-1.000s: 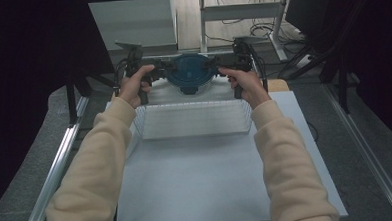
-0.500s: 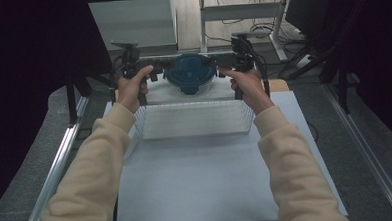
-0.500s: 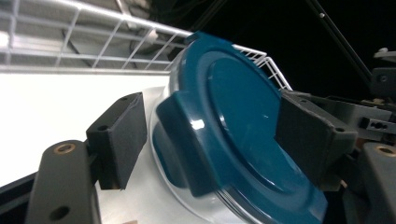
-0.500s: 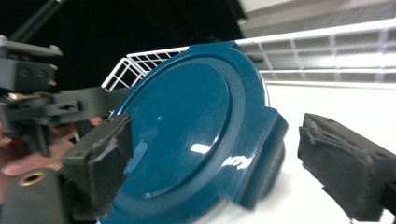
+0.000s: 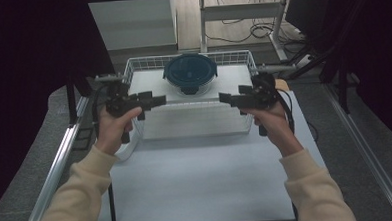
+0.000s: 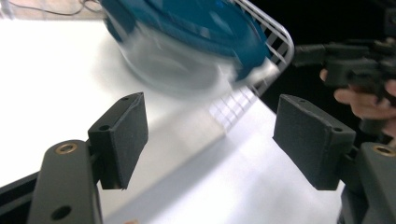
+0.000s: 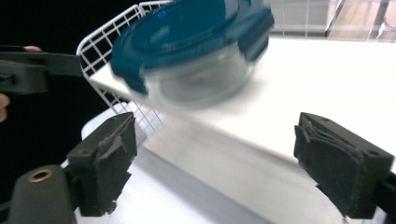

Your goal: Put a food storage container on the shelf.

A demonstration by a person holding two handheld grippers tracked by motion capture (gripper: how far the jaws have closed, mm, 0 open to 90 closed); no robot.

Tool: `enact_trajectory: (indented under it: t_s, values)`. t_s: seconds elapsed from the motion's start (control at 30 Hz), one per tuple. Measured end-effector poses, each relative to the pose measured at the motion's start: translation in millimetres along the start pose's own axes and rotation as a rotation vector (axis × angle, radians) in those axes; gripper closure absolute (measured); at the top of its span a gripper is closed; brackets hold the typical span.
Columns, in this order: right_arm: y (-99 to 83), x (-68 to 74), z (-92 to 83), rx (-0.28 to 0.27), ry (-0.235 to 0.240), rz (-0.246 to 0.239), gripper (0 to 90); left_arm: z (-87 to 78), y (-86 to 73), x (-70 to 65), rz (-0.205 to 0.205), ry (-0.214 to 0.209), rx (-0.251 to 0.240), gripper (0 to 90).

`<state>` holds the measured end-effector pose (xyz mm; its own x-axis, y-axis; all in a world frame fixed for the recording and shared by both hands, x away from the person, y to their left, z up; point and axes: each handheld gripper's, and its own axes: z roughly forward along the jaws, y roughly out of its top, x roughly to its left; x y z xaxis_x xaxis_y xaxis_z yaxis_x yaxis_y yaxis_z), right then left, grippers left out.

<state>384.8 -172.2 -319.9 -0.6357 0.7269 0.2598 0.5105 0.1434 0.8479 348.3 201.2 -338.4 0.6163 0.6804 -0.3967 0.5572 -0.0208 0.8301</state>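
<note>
A round clear container with a teal clip-on lid (image 5: 190,72) (image 6: 187,42) (image 7: 191,51) rests on a white slab at the back of a white wire basket (image 5: 132,68). My left gripper (image 5: 156,100) (image 6: 212,121) hovers over the basket's left side, short of the container. Its jaws have just been opening and stand wide with nothing between them. My right gripper (image 5: 226,97) (image 7: 219,154) mirrors it over the basket's right side. Its jaws have just opened wide and eased in slightly, also with nothing between them. Both grippers point inward, toward each other.
The basket stands at the far end of a white table mat (image 5: 197,185). Metal rails (image 5: 56,171) run along both sides of the table. A frame with cables (image 5: 250,18) stands beyond the basket, and dark curtains hang left and right.
Both grippers were up against the container's sides at the back. They have let go and drawn back toward the person, jaws wider. The container stays where it was.
</note>
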Motion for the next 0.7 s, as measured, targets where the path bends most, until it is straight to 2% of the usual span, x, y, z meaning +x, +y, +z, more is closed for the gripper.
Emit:
enact_trajectory:
  t_s: [0.07,0.17,0.27,0.43,0.53,0.7]
  values:
    - [-17.5,1.2,-6.6,0.000,0.002,-0.009,14.6,-4.2,-16.2,-5.2,0.019,-0.001,0.018,25.7]
    - [-43.3,0.5,-15.1,0.007,0.009,-0.008,15.3,-7.4,-41.0,-10.7,0.055,0.027,0.042,26.2]
    - [-68.5,-1.0,-24.0,0.018,0.017,-0.012,17.6,-9.2,-65.7,-11.0,0.062,0.037,0.065,27.5]
    - [-104.8,-1.1,-32.6,0.055,-0.020,-0.040,18.1,-7.5,-104.2,-7.4,0.054,0.067,0.111,28.0]
    - [-122.9,-1.5,-33.6,0.085,-0.035,-0.046,18.8,-7.9,-119.1,-4.7,0.050,0.067,0.132,28.6]
    - [-147.2,-1.2,-29.2,0.122,-0.047,-0.049,18.9,-4.9,-141.1,2.9,0.008,0.073,0.169,30.0]
